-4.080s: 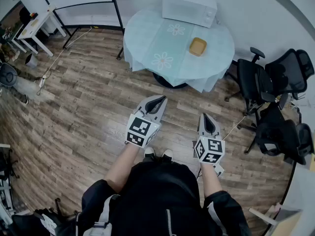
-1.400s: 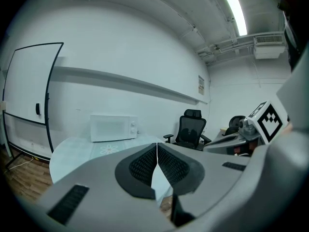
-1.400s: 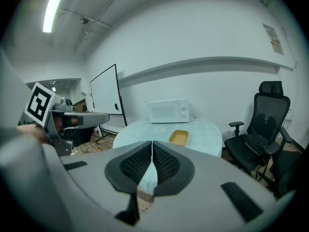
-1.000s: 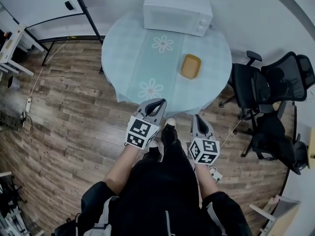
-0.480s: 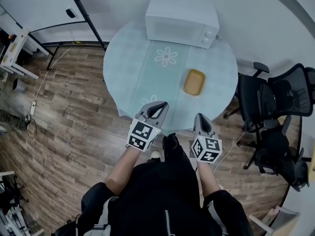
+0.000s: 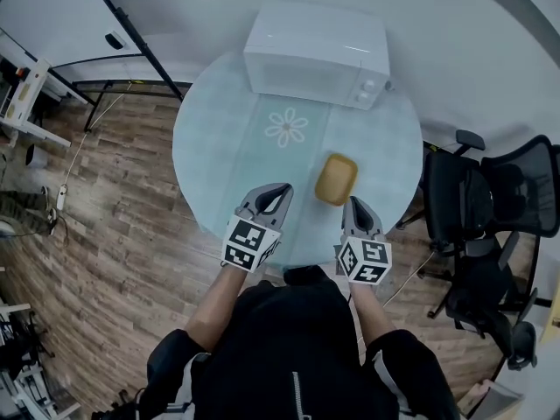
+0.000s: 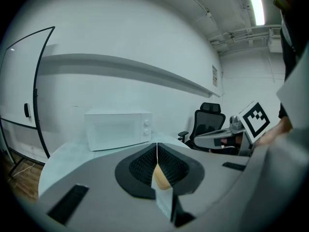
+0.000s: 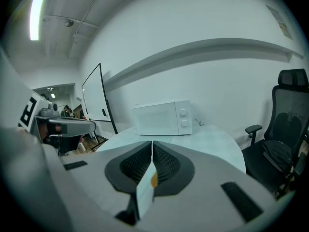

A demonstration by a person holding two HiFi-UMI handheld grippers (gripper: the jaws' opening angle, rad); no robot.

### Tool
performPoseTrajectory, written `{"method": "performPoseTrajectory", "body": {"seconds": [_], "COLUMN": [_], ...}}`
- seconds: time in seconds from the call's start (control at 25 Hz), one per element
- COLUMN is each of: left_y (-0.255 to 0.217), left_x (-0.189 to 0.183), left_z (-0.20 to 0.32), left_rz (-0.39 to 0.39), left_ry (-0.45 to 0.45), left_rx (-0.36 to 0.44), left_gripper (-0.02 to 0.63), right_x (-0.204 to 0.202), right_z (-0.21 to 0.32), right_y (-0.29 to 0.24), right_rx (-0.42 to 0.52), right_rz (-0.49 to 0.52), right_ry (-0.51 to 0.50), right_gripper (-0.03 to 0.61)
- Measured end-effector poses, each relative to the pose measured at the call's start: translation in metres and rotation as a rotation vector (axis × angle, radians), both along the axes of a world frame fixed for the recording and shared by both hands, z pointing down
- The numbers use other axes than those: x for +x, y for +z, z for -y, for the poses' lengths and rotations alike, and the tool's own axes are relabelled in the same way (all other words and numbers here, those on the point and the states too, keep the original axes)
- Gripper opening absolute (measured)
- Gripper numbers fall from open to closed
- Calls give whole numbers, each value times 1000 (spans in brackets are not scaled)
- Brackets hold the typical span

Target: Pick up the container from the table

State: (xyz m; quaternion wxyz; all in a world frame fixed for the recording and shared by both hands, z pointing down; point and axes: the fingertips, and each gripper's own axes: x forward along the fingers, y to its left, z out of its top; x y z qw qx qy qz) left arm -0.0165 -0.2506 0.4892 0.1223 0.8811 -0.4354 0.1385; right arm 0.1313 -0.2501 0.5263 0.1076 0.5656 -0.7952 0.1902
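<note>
A small yellow-orange container (image 6: 336,179) lies on the round table (image 6: 219,147) with a pale blue cloth, at the table's near right part. My left gripper (image 6: 282,188) hovers over the near edge of the table, left of the container, with its jaws shut and nothing in them. My right gripper (image 6: 355,202) sits just below and right of the container, also shut and holding nothing. In the left gripper view a sliver of the container (image 7: 161,176) shows beyond the closed jaws (image 7: 157,146). The right gripper view shows a tiny orange patch (image 8: 153,180) of it beyond the jaws.
A white microwave (image 6: 317,54) stands at the far side of the table. Black office chairs (image 6: 490,208) crowd the right side. A whiteboard stand (image 6: 114,24) and wooden floor (image 6: 105,234) lie to the left. The person's body fills the bottom of the head view.
The person has walked up to the table; both grippers have come from above the floor to the table's near edge. The container now lies right by the right gripper.
</note>
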Motion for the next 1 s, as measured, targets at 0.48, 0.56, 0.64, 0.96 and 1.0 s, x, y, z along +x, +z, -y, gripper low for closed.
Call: {"method": "performPoseTrajectory", "body": {"seconds": [0.48, 0.56, 0.64, 0.96, 1.0], "left_y": [14, 18, 21, 27, 28], "left_x": [-12, -19, -23, -46, -50], "left_z": [54, 57, 60, 63, 64], "left_rz": [26, 30, 32, 31, 31], "left_ry": [-98, -105, -105, -105, -109], "left_rx": [-55, -65, -73, -93, -96], "left_gripper": [17, 17, 17, 17, 17], "right_x": [29, 37, 42, 47, 48], "right_z": [76, 78, 78, 72, 72], "right_y": [63, 81, 100, 163, 169], "right_rx": [-113, -150, -192, -360, -376], "right_rz": [-47, -61, -73, -122, -122], "right_ry": [-11, 18, 38, 81, 93], "right_gripper": [46, 79, 91, 98, 98]}}
